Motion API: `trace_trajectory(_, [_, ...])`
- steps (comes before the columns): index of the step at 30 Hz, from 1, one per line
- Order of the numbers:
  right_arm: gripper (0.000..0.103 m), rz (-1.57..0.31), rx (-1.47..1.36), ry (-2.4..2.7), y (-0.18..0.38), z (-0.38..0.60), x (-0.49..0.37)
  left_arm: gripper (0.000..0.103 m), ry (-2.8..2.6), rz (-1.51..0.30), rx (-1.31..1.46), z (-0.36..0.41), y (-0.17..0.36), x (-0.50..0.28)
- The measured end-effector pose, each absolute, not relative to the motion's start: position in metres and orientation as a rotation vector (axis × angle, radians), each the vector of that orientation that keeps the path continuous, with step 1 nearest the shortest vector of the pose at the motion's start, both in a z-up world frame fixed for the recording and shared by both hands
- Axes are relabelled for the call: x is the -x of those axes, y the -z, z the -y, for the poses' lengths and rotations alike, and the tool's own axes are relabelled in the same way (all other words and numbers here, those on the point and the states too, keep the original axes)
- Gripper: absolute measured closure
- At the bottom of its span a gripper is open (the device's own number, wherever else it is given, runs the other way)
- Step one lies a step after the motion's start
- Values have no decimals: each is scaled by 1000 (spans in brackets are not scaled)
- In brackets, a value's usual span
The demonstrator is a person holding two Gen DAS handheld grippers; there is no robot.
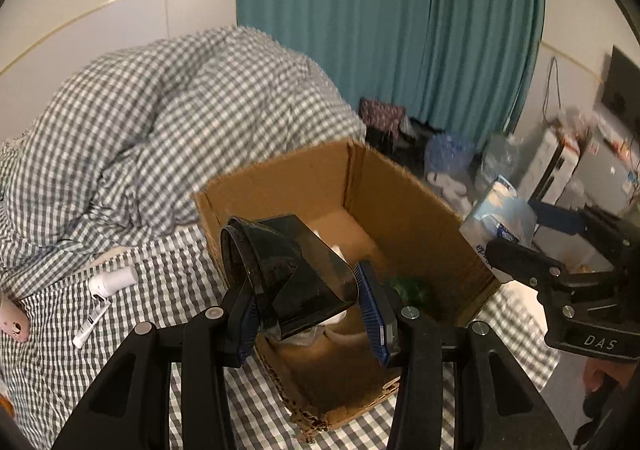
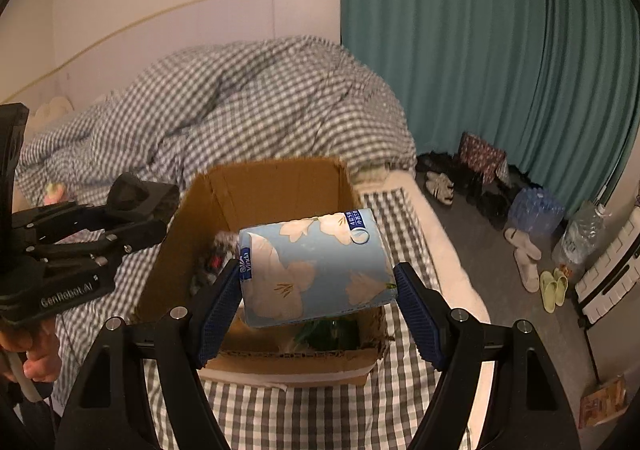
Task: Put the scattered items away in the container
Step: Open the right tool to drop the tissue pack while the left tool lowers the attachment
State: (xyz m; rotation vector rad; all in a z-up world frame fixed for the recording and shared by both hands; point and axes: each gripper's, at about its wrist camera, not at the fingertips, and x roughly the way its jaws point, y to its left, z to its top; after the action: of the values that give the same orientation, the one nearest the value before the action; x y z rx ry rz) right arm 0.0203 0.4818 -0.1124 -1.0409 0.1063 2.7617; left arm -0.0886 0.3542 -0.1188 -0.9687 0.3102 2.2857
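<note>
Both tongs loaded and held over the open cardboard box (image 1: 352, 210) on the bed (image 1: 120, 330).

Left tongs (image 1: 308, 310): closed on a dark translucent plastic piece (image 1: 288, 266), gripped between the blue pads above the box's near-left corner. Right tongs (image 2: 318, 292): spread wide but clamped on a light-blue floral tissue pack (image 2: 316, 266), pads pressing both ends, pack suspended above the box's near edge. The box sits on the checked sheet near the bed's right edge; a green item (image 1: 412, 290) and pale items lie inside, identity unclear. On the sheet left of the box lie a white bottle (image 1: 112, 280) and a small white tube (image 1: 91, 324), just beside each other. A heaped checked duvet (image 1: 180, 122) lies behind the box.
</note>
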Motion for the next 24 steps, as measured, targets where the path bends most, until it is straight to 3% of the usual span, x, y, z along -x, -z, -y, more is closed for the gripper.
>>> trace_trajectory(11, [28, -15, 1316, -2679, 148, -490, 3, 58, -2215, -482, 1110, -377, 161, 97])
trace_trajectory(24, [28, 85, 1417, -2650, 157, -479, 23, 58, -2189, -499, 1152, -380, 175, 106])
